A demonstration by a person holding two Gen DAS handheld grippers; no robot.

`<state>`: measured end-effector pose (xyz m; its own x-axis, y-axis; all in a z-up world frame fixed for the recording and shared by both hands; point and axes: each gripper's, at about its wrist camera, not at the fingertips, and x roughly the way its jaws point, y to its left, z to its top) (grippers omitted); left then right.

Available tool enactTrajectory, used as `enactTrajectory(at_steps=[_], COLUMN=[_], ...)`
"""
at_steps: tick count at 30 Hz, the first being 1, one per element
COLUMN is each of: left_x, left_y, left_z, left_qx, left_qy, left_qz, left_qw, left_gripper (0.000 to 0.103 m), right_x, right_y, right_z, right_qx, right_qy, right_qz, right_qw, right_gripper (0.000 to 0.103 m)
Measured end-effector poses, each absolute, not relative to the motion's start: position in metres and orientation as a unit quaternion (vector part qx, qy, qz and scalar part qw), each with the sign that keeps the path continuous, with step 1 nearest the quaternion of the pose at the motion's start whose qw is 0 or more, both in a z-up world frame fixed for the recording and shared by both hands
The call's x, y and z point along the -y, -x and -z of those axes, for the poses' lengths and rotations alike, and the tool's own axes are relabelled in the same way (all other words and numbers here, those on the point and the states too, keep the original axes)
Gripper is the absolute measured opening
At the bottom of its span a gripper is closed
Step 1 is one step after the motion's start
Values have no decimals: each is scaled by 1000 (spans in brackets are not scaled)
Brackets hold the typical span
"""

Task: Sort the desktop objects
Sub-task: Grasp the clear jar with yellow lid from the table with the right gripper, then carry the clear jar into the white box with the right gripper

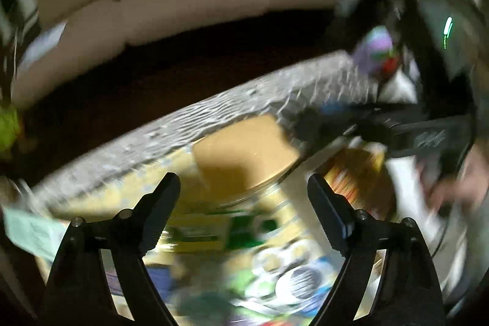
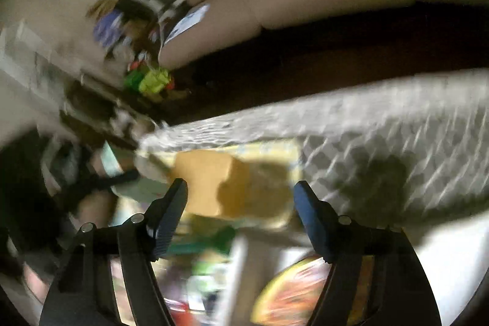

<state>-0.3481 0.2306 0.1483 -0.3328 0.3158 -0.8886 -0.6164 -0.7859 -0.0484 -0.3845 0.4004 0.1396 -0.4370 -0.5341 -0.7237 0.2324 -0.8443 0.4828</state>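
Blur smears both views. Left tongs [image 1: 244, 191] stand apart with nothing between them, above a tan box [image 1: 244, 152] that sits on a yellow patterned mat [image 2: 275, 148] on the grey-checked tabletop [image 1: 275, 84]. Right tongs [image 2: 240, 197] also stand apart and empty, the same box just ahead; colourful packets [image 2: 293, 292] lie below them

free: grey cloth [image 2: 382, 118] | blocked: tan box [image 1: 244, 155], colourful clutter [image 1: 275, 271] nearer

The right hand-held gripper [image 2: 240, 194] hangs with jaws apart and empty over a blurred tan box [image 2: 211, 182] on a patterned tablecloth [image 2: 382, 127].
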Motion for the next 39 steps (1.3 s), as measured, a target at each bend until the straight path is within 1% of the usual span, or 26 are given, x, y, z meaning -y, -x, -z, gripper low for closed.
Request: enactTrajectory(at_steps=[3,4,7,10,14,16,17,18,19,21,23,25,30,33,37,39], left_x=[-229,-231,-238,-243,-252,-257,-259,-261,-264,-270,-272,-274,-279,-283,-298,-307], left_y=[353,353,352,355,356,355,354,354,352,351,352,352,348,336,307,293], left_z=[-140,-135,-122,-116,-101,-95,-93,-92,-92,-89,-92,-100,-122,-149,-203,-224], left_qx=[-188,-211,-270,-273,-275,-277,-276,-275,-280,-296,-292,-278,-275,-283,-292,-288], left_qy=[511,512,515,522,537,542,543,543,538,537,540,534,521,501,452,443], left_qz=[-785,-778,-757,-749,-732,-725,-723,-721,-722,-722,-724,-734,-747,-760,-785,-789], left_qw=[295,296,296,303,317,321,325,330,333,319,314,313,308,303,307,314], left_gripper=[86,88,89,89,88,87,85,80,82,82,81,81,81,81,81,81], right_x=[-391,-386,-371,-357,-351,-346,-343,-340,-337,-332,-334,-339,-348,-353,-371,-386], right_y=[379,377,377,377,383,383,383,382,382,378,378,377,370,360,333,313], right_z=[-153,-156,-153,-142,-124,-113,-109,-105,-102,-100,-101,-108,-131,-155,-197,-222], right_qx=[61,28,-25,-70,-56,-53,-54,-55,-56,-64,-50,-33,-19,-13,-4,6], right_qy=[-454,-445,-445,-454,-465,-472,-475,-477,-477,-469,-464,-450,-422,-398,-360,-345], right_qz=[845,848,837,825,816,809,806,803,803,812,817,828,847,860,877,885], right_qw=[277,286,317,329,338,346,349,352,352,342,337,333,322,318,317,312], right_gripper=[82,82,83,83,83,79,73,64,62,62,61,57,57,57,57,57])
